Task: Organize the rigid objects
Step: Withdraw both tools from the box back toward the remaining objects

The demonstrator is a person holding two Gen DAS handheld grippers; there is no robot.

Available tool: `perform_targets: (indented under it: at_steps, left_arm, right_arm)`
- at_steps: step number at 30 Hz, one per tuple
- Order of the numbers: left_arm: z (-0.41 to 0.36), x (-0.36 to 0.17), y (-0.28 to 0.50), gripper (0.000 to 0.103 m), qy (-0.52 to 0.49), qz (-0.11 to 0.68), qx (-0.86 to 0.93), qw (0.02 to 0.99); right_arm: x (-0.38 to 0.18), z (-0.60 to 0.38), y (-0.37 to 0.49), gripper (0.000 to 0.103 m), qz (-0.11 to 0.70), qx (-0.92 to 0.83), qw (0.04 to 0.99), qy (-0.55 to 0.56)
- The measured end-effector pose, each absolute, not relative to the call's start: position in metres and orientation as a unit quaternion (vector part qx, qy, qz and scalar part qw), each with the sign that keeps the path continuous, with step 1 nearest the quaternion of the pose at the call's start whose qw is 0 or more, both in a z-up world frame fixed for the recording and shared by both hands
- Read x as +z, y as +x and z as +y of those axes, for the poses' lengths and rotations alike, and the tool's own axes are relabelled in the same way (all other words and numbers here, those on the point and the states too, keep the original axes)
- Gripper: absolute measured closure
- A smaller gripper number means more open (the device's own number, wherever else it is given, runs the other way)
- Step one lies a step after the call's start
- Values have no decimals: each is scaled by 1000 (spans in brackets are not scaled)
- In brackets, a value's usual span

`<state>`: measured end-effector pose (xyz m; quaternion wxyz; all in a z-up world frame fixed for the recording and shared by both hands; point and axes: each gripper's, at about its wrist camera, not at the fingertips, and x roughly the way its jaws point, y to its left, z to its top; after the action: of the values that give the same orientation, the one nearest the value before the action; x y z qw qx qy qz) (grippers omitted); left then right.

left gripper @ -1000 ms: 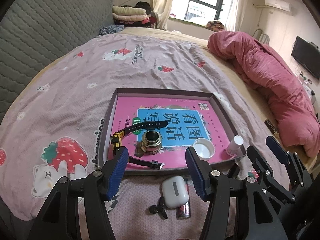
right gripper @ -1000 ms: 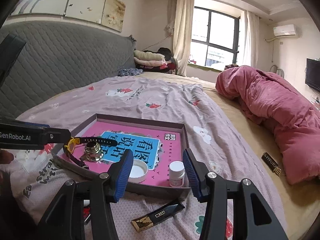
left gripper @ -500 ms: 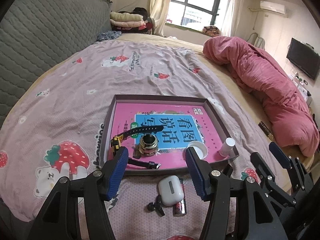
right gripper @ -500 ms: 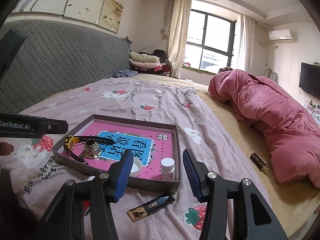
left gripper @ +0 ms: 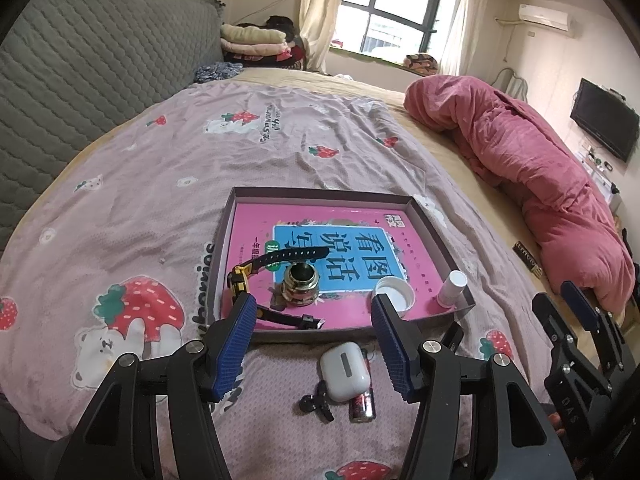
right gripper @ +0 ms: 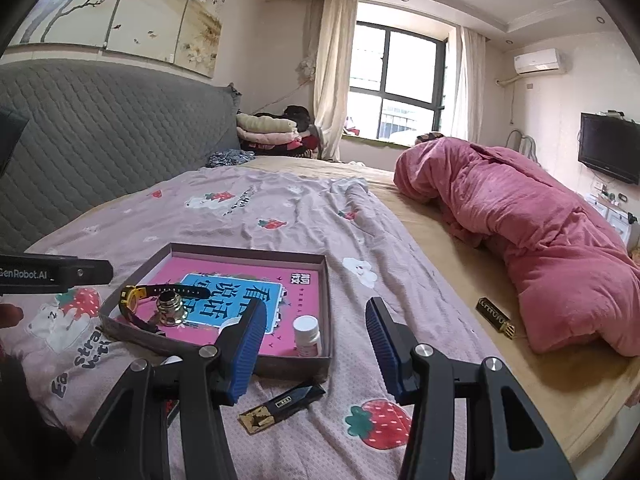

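While both sets of tongs, left (left gripper: 312, 346) and right (right gripper: 314, 350), hang apart and empty, the tray (left gripper: 424, 220) on the bed already holds the watch (left gripper: 256, 268); the earbud case (left gripper: 344, 370) sits just outside it, probably next up.

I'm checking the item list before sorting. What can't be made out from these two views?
- White cap: right wrist view, mostly hidden behind the right tool's finger.
- Earbud case: right wrist view, only a sliver shows behind that finger.
- Battery: left wrist view, partly under the case; label unreadable.
- Black packet by the pink quilt: print too small.
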<state>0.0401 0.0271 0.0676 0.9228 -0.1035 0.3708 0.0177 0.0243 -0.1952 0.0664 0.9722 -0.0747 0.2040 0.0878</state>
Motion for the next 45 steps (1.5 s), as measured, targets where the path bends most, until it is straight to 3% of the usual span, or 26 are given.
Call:
perform_targets:
  at_steps: [45]
  left_arm:
    - [20,48,11,42,-85,417,5,905]
  right_arm:
    - [53,-154,-8,52,247,158,947,-135]
